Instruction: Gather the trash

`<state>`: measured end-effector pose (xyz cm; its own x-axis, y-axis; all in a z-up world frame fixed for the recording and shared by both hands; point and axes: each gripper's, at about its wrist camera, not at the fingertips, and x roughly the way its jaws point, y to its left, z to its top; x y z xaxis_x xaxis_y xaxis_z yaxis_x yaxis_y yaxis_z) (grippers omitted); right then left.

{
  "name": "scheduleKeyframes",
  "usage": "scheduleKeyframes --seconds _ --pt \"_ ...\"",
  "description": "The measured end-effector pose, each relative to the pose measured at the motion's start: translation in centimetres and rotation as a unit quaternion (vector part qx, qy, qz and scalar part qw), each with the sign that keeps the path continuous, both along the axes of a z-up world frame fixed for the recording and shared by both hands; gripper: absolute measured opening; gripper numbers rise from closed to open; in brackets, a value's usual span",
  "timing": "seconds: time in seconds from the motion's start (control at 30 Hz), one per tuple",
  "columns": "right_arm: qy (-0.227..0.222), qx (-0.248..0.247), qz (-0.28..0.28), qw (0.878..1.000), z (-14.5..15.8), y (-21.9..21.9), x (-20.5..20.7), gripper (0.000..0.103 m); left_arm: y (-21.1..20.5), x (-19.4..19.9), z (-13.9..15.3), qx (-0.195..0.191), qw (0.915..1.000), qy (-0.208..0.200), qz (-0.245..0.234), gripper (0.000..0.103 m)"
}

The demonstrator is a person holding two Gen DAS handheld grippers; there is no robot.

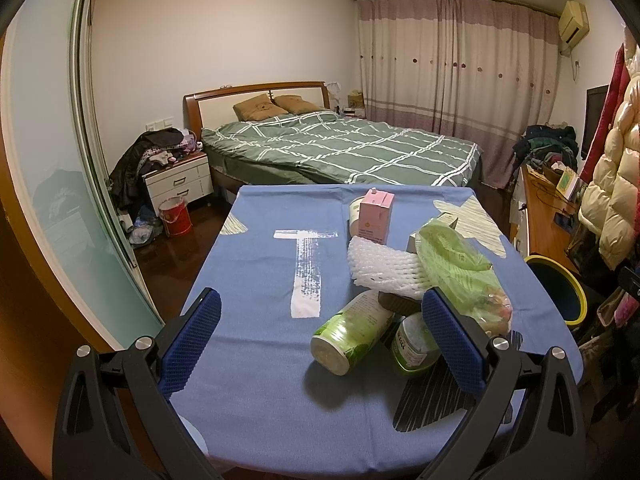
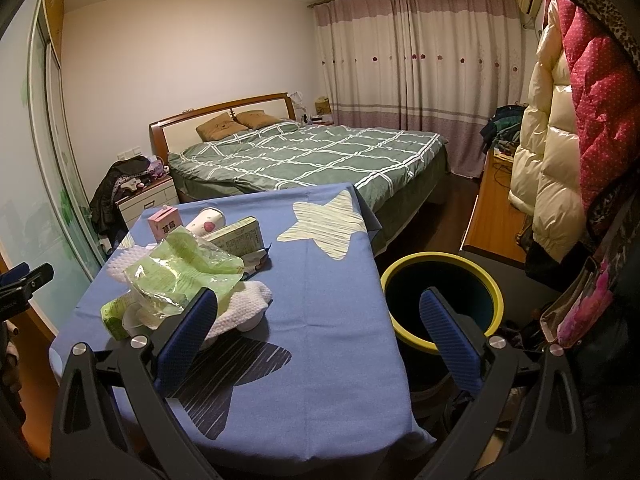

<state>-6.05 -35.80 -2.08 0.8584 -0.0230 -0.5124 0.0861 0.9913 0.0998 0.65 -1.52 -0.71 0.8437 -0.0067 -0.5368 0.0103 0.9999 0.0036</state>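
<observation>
A pile of trash lies on the blue-clothed table (image 1: 260, 320): a green can (image 1: 350, 332) on its side, a green-lidded jar (image 1: 414, 344), white foam netting (image 1: 384, 266), a crumpled green plastic bag (image 1: 460, 264) and a pink carton (image 1: 376, 216). My left gripper (image 1: 320, 336) is open, hovering at the table's near edge, with the can and jar between its fingers' lines but untouched. My right gripper (image 2: 318, 334) is open and empty, near the table's right edge. In the right wrist view the bag (image 2: 188, 272), netting (image 2: 248, 300) and carton (image 2: 164, 226) lie to its left.
A dark bin with a yellow rim (image 2: 442, 300) stands on the floor right of the table, also seen as the bin (image 1: 560, 288) in the left view. Beyond are a green-quilted bed (image 1: 344, 152), a nightstand (image 1: 178, 184), hanging coats (image 2: 560, 140) and a wooden desk (image 2: 492, 216).
</observation>
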Motion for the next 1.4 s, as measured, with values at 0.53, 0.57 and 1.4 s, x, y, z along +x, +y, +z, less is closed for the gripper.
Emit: scheduleKeyframes --seconds 0.53,0.57,1.4 --pt "0.002 0.001 0.0 1.0 -0.1 0.0 0.2 0.097 0.0 0.0 -0.1 0.001 1.0 0.002 0.002 0.099" --pt "0.004 0.001 0.0 1.0 -0.2 0.1 0.3 0.097 0.0 0.0 -0.2 0.001 1.0 0.002 0.002 0.099" --pt "0.021 -0.002 0.195 0.981 -2.4 15.0 9.9 0.089 3.1 1.8 -1.6 0.005 0.9996 0.006 0.028 0.099"
